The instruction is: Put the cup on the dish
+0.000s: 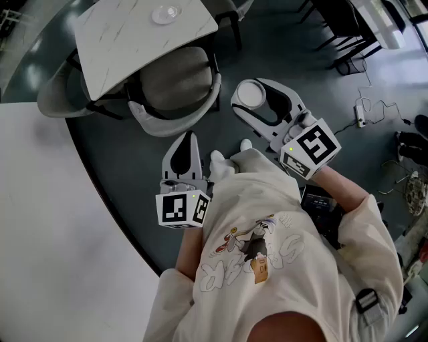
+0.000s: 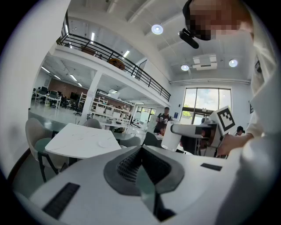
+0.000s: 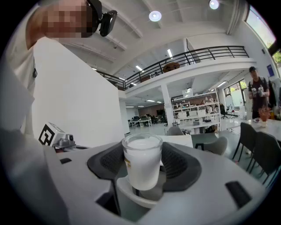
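A white frosted cup [image 1: 251, 94] sits between the jaws of my right gripper [image 1: 259, 99], which is shut on its sides and holds it in the air above the dark floor. In the right gripper view the cup [image 3: 142, 166] stands upright and fills the gap between the black pads [image 3: 107, 165]. A small clear dish [image 1: 165, 13] lies on the white marble table [image 1: 127, 50], far ahead. My left gripper [image 1: 189, 138] is shut and holds nothing. The left gripper view looks over the closed jaws toward that table [image 2: 74, 141], the dish [image 2: 105, 143] and the held cup [image 2: 171, 137].
Two grey chairs [image 1: 177, 90] [image 1: 60, 100] are tucked at the table's near side. A large white surface [image 1: 47, 234] fills the left. A power strip and cables [image 1: 362, 112] lie on the floor to the right. A person [image 2: 163, 119] stands far off.
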A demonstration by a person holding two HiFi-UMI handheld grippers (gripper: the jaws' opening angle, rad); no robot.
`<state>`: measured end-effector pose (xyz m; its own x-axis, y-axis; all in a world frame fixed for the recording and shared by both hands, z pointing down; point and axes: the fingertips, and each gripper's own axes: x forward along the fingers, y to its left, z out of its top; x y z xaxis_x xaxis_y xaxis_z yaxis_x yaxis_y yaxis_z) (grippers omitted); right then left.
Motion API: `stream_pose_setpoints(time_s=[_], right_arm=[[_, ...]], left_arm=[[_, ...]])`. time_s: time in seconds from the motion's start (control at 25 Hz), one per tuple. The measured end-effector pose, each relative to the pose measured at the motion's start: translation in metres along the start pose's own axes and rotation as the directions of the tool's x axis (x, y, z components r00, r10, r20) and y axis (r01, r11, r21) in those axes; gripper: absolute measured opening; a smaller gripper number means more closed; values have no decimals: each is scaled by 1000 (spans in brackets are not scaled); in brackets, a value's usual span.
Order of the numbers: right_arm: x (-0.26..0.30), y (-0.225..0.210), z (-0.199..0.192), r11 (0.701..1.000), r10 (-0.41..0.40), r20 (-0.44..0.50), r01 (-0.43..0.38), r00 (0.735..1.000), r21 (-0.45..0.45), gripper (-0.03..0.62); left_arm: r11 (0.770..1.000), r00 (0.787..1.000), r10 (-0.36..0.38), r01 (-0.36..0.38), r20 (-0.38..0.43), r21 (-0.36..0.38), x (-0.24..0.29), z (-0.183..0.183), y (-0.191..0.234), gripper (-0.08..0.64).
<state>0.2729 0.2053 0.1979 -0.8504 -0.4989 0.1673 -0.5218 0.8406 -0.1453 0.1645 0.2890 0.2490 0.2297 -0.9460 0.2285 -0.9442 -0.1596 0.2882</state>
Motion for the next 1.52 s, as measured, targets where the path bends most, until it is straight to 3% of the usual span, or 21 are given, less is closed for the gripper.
stream_pose_setpoints(time_s=[0.12, 0.44, 0.64, 0.88, 1.2, 1.52], right_arm=[[-23, 1, -5, 1000, 6, -5, -6, 1000, 9, 265], [-69, 3, 6, 999, 0, 102, -3, 995, 36, 265], [-61, -2, -7, 1000, 8, 67, -9, 998, 17, 265], [-78, -4, -13, 998, 53, 24, -54, 998, 38, 265], [-56, 14, -24, 984, 178, -24, -177, 984, 24, 265], [18, 62, -14, 977, 211, -29, -211, 977, -3, 265]], left_arm=[[1000, 1000, -20, 20, -8, 10, 0, -1, -27, 3], [997, 999, -41, 41, -2, 58, 7, -1, -68, 3], [999, 1000, -11, 11, 10, 52, 9, -10, -60, 3], [998, 999, 50, -49, -12, 46, -4, -13, -80, 2], [984, 984, 179, -179, 1, 21, -25, -14, -56, 2], [976, 976, 217, -217, 11, 13, -47, 6, 39, 2]])
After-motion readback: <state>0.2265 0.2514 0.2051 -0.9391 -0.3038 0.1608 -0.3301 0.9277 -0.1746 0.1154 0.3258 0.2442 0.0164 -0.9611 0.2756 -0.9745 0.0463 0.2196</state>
